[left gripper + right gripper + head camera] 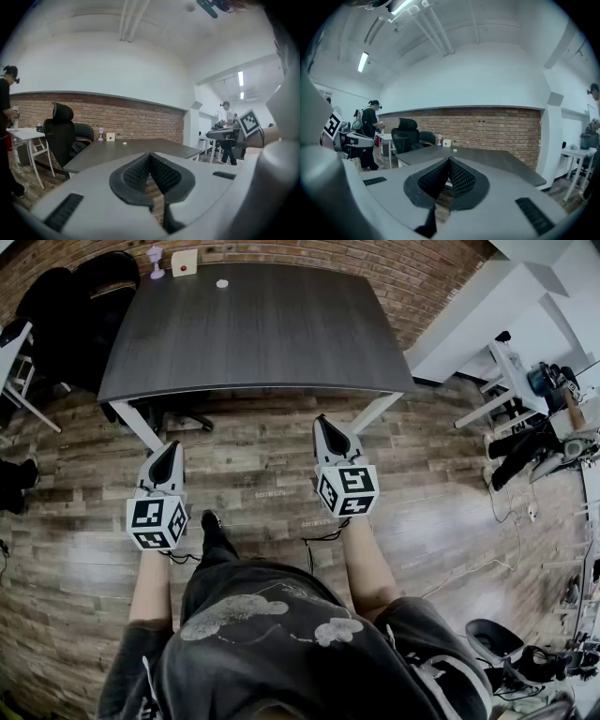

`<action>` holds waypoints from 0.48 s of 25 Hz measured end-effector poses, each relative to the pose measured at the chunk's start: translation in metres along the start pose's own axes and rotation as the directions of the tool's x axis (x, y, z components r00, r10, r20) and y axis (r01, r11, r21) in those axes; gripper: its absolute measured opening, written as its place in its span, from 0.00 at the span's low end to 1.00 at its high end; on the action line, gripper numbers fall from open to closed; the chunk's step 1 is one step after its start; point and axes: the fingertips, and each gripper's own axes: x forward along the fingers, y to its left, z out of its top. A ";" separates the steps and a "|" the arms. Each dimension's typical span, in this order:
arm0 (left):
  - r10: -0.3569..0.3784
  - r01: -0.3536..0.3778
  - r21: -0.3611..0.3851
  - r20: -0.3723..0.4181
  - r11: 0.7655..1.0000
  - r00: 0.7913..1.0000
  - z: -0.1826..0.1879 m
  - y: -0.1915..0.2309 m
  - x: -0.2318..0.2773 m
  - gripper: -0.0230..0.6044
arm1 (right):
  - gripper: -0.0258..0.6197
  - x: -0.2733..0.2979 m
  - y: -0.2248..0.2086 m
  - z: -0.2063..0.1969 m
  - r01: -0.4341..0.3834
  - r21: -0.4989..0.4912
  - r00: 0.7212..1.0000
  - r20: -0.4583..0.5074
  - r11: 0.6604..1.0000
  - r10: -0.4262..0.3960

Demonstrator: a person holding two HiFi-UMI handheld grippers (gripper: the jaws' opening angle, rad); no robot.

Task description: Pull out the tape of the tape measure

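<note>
Left gripper [171, 446] & right gripper [323, 423]: jaws fully shut, holding nothing, touching nothing. At 12 o'clock on table [253, 334], small white obj [222, 283], too tiny to identify.

Head view down, gripper views level (table [253, 324] shared)

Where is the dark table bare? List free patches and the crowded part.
Nearly the whole table is bare: the middle, near edge and right side. Only the far left edge is taken, by a small lamp-like item, a cream box and a white disc. An office chair crowds the left side.
</note>
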 end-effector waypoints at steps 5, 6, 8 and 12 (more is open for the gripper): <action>0.000 0.000 0.011 0.010 1.000 1.000 0.001 -0.012 -0.015 0.05 | 0.09 -0.016 0.008 0.000 -0.017 -0.010 1.000 0.009 1.000 0.017; -0.002 0.002 0.014 0.006 1.000 1.000 0.000 -0.014 -0.016 0.05 | 0.09 -0.018 0.008 -0.001 -0.017 -0.010 1.000 0.008 1.000 0.017; -0.006 0.006 0.018 -0.008 1.000 1.000 -0.002 -0.018 -0.018 0.05 | 0.09 -0.022 0.007 -0.003 -0.015 -0.001 1.000 0.001 1.000 0.015; -0.006 0.007 0.007 -0.033 1.000 0.999 -0.009 -0.020 -0.022 0.05 | 0.09 -0.026 0.008 -0.012 -0.014 0.023 1.000 -0.017 1.000 0.014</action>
